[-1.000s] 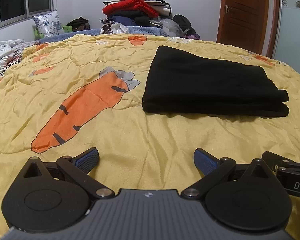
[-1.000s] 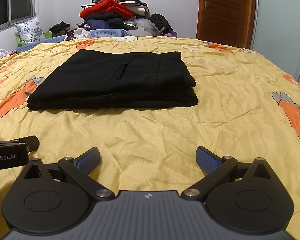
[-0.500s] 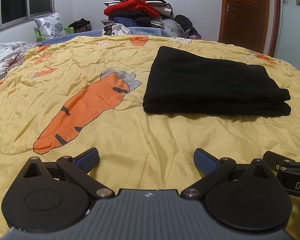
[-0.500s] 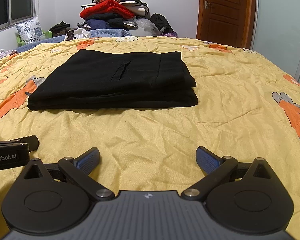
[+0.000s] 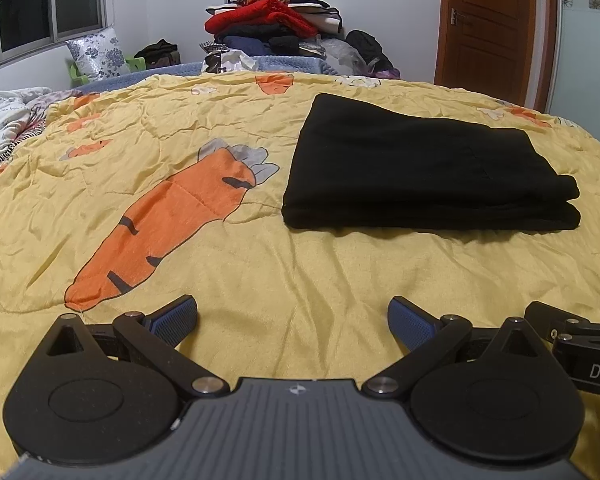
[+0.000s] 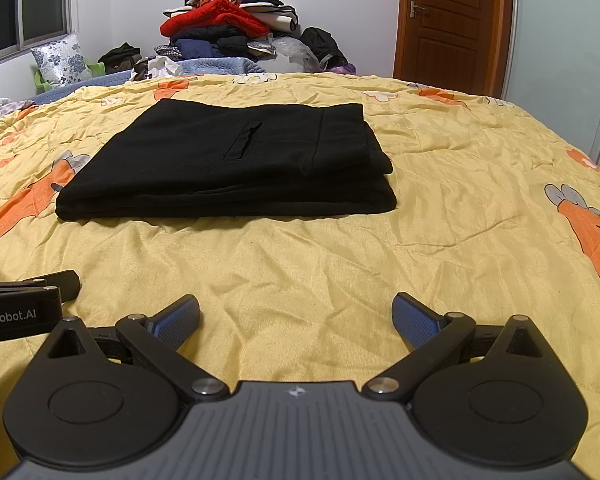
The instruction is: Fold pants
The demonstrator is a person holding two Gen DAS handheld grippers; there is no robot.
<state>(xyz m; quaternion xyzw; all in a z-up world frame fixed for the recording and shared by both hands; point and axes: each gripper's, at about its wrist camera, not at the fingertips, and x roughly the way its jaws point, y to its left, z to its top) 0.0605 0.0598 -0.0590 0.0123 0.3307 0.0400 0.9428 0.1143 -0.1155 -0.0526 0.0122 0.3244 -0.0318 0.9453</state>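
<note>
Nothing much has moved since a second ago: the left wrist view has only tipped a tiny bit, and the black pants (image 5: 428,172) lie just where they were. They are soft and dark, folded into one flat rectangle with two thick layers showing at the near edge, and a pocket slit shows on top in the right wrist view (image 6: 236,160). They lie ahead of both tongs, a bit to the right of the left gripper (image 5: 293,322) and a bit to the left of the right gripper (image 6: 296,320), well apart from each. Both tongs are spread wide, with nothing between their fingers. Each has two blue bumpy pads (image 5: 174,318) on black arms. The two tongs sit side by side low over the bed, and each shows at the edge of the other's view. Under it all is one yellow quilt (image 6: 460,208), thin and wrinkly, with orange carrot pictures; one big carrot (image 5: 168,224) lies ahead and left of the left gripper. Far ahead, past the quilt, is one tall pile of clothes (image 6: 224,28) with a red woolly thing in it. One flowery pillow (image 5: 98,56) leans far off to the left under the window, and one brown wooden door (image 6: 452,20) stands far off to the right.
</note>
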